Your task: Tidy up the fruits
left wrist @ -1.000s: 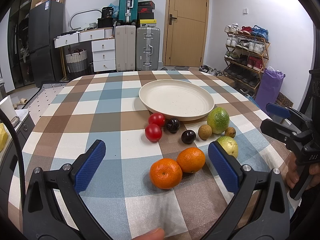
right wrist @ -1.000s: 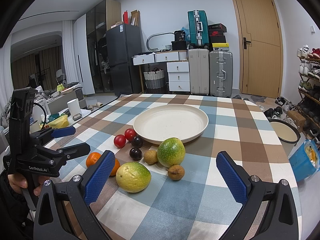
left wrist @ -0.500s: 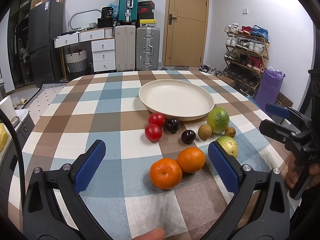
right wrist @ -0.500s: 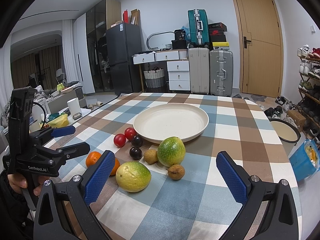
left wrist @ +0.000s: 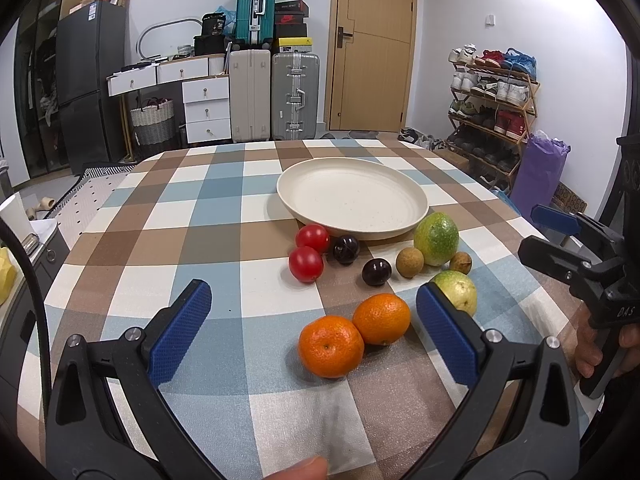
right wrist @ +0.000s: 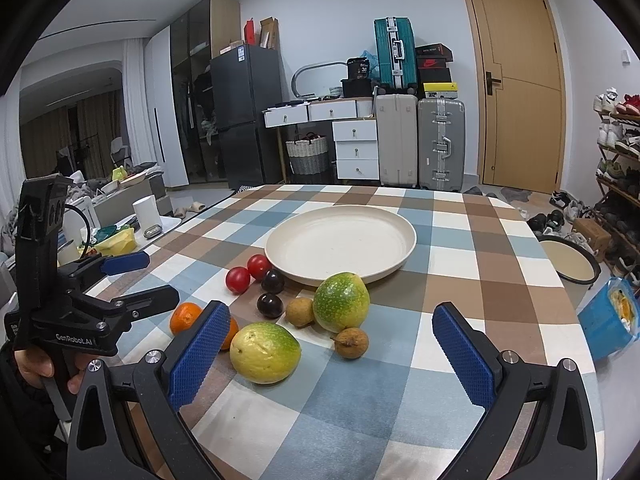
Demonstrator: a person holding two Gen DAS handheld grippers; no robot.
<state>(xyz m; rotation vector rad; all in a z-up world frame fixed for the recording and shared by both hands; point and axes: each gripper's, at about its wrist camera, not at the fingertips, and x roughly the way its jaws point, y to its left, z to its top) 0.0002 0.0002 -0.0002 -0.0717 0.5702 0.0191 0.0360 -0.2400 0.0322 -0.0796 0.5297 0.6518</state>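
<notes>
Through the left wrist camera, your left gripper (left wrist: 314, 318) hung above the checked tablecloth (left wrist: 192, 216) with its blue pads spread wide and nothing between them. Straight ahead of it, just past the fingertips, two oranges (left wrist: 331, 346) lay touching each other. The yellow-green fruit (left wrist: 458, 296) sat just behind the right-hand pad. Farther ahead were two red tomatoes (left wrist: 306, 264), two dark plums (left wrist: 376, 272), two small brown fruits (left wrist: 409, 262) and a larger green fruit (left wrist: 436, 238), and beyond them the cream plate (left wrist: 352, 200) held no fruit. Your right gripper (left wrist: 560, 236) showed off to the right (jaws parted, fist on the handle).

Through the right wrist camera, your right gripper (right wrist: 326, 352) was likewise spread and gripped nothing. The yellow-green fruit (right wrist: 266, 352) lay just ahead of its left-hand pad, with one brown fruit (right wrist: 351, 343) nearly centred between the fingers. The larger green fruit (right wrist: 341, 302) sat beyond that, touching the plate (right wrist: 340, 240) rim. The oranges (right wrist: 185, 317) lay to the left, partly hidden by the pad, beside your left gripper (right wrist: 132, 280).
</notes>
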